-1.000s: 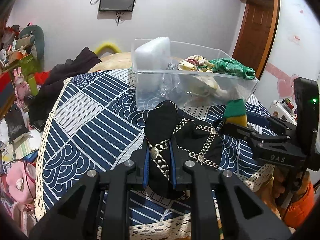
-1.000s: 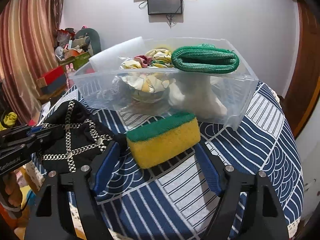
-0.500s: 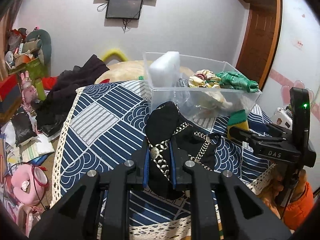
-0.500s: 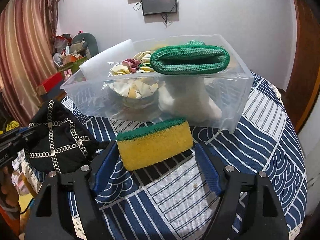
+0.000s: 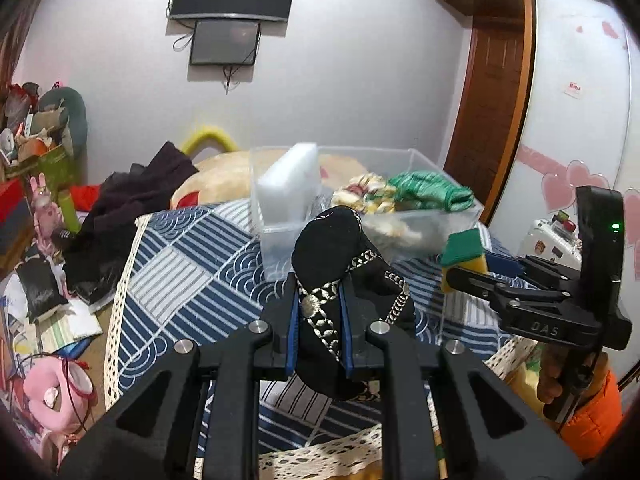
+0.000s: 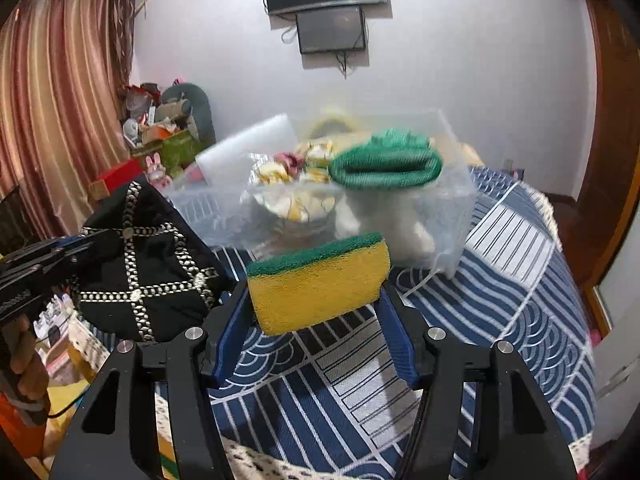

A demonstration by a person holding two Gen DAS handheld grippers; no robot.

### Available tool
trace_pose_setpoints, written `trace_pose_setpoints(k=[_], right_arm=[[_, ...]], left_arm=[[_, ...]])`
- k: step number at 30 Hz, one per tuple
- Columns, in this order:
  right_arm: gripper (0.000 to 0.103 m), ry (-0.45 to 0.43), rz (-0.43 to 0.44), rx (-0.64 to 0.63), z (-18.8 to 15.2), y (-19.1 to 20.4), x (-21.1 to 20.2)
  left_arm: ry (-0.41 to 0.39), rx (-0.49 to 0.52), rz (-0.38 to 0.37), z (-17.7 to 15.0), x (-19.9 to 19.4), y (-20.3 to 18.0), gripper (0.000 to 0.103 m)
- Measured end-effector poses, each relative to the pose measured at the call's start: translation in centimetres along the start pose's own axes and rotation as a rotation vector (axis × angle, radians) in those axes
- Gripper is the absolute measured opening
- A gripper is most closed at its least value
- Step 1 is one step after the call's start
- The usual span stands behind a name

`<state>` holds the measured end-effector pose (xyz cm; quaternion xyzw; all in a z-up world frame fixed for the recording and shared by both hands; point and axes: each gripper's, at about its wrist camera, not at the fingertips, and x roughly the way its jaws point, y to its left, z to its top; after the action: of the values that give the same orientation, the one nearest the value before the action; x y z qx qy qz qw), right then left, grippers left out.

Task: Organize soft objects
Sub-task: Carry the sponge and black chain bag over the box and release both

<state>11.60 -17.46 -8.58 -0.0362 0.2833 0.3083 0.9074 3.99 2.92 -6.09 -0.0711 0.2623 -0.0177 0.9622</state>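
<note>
A black pouch with silver chain trim hangs above the table, and my left gripper is shut on its lower part. The same pouch shows at the left of the right wrist view, with the left gripper behind it. A yellow sponge with a green top sits between the blue pads of my right gripper. Its jaws are closing, the pads press on both ends, and the sponge is off the cloth. Both the sponge and the right gripper appear to the right in the left wrist view.
A clear plastic bin stands just beyond both grippers on the blue patterned tablecloth. It holds a folded green cloth, floral fabric and a white foam block. Clutter covers the floor at the left.
The right jaws have narrowed onto the sponge and lifted it off the cloth. Both grippers have risen, and the pouch went up with the left one.
</note>
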Motion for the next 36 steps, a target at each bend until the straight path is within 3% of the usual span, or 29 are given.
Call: trace_pose_setpoints(k=[9, 16, 23, 36], right_arm=[[0.058, -0.128, -0.007, -0.017, 2.8, 0.3, -3.1], [0.058, -0.183, -0.041, -0.039, 4.8, 0.2, -3.2], [0.058, -0.169, -0.056, -0.035, 6.4, -0.1, -0.7], [0.058, -0.049, -0.083, -0.041, 6.0, 0.1, 5.3]], left_arm=[[-0.076, -0.012, -0.032, 3.2, -1.1, -0.6, 0.017], [-0.165, -0.04, 0.019, 6.1, -0.6, -0.3, 0.017], [-0.155, -0.07, 0.037, 7.6, 2.2, 0.5, 0.017], [-0.026, -0.028, 0.073, 7.6, 10.2, -0.2, 0.017]])
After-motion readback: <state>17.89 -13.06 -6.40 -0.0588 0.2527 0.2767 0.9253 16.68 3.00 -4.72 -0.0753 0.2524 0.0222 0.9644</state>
